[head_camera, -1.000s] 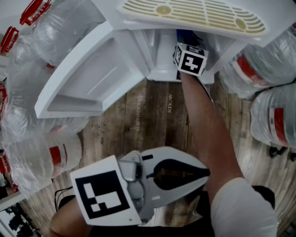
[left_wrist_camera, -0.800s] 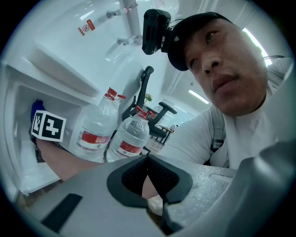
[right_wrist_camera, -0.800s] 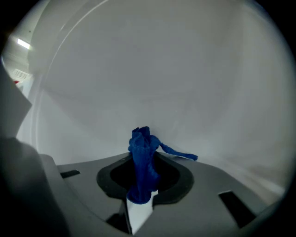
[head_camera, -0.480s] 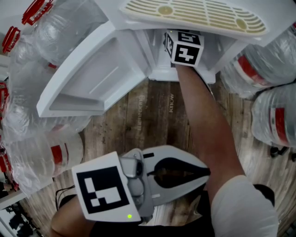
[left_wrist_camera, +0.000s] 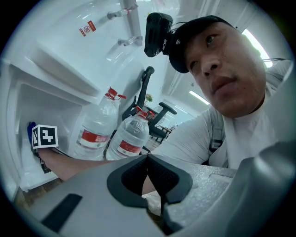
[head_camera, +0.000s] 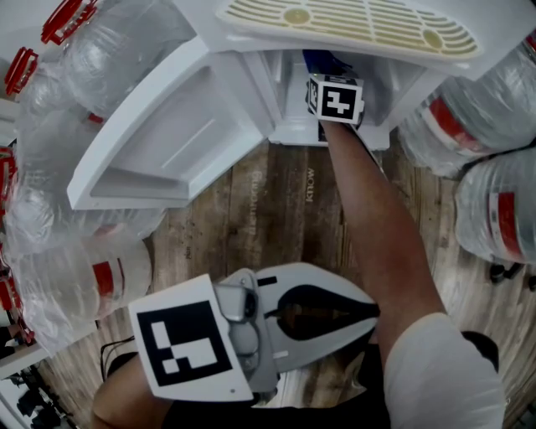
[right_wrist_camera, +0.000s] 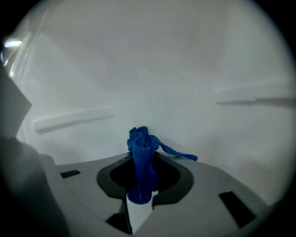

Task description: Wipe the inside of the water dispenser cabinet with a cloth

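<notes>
Your blue cloth (right_wrist_camera: 142, 162) is bunched up and pinched between the jaws of your right gripper (right_wrist_camera: 140, 196). Its crumpled top and one loose tail stick out past the tips, close to the white inner wall of the cabinet (right_wrist_camera: 162, 78); whether the cloth touches that wall cannot be told. From the head view, that gripper's marker cube (head_camera: 337, 99) sits at the cabinet's mouth, just below the slotted drip tray (head_camera: 352, 25), with a bit of blue showing beyond the cube. Your right arm (head_camera: 377, 235) reaches up from the lower right into the opening. The cabinet door (head_camera: 159, 142) is swung wide open to the left. Your left gripper (left_wrist_camera: 148, 169) is low and near your body, well apart from the cabinet, and its jaws are closed together with nothing between them. Large water bottles (head_camera: 481, 126) with red labels crowd both sides of the cabinet, some to the right and more to the left behind the open door. Under it all is a wood-plank floor (head_camera: 285, 201).
</notes>
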### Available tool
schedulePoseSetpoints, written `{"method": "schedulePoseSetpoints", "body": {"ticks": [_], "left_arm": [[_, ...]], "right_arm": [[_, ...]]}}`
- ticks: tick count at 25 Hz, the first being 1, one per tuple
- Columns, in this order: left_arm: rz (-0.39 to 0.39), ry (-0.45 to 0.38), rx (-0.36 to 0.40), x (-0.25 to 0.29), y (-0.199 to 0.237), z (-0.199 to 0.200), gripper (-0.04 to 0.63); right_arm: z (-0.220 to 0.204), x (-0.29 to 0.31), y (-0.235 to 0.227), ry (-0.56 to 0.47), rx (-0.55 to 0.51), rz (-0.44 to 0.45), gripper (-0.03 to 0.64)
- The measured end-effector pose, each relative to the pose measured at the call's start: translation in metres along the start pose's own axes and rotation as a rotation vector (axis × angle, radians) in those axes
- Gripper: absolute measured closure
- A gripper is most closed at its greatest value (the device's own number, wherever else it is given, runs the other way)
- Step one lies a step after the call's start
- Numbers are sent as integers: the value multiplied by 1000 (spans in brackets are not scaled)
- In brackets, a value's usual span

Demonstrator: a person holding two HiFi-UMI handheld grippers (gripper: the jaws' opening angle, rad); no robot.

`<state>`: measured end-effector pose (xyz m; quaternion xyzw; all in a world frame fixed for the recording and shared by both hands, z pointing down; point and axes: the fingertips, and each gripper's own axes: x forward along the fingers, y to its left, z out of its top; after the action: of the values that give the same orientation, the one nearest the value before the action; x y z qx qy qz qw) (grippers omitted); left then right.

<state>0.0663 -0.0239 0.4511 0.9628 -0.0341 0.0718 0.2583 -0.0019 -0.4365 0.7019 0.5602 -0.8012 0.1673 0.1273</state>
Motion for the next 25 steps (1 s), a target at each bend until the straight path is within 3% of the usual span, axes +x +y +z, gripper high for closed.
{"method": "schedulePoseSetpoints", "body": {"ticks": [3,8,11,17,25], "left_arm": [[1,1,1,-1,0,0,592],[-3,0,5,0,2,0,592],[-6,7,5,0,2,-1,592],[-6,15,8,-1,1,-3,592],[-8,20,16,-4,-2,-5,592]], "right_arm": [[9,-6,2,-41,17,16,529],[85,-27,37,-242,-4,106,529],[107,-27,51,-285,-16,128,529],[73,-5,45,-211,-29,116,529],[7,20,40,-25,-78,112,529]]}}
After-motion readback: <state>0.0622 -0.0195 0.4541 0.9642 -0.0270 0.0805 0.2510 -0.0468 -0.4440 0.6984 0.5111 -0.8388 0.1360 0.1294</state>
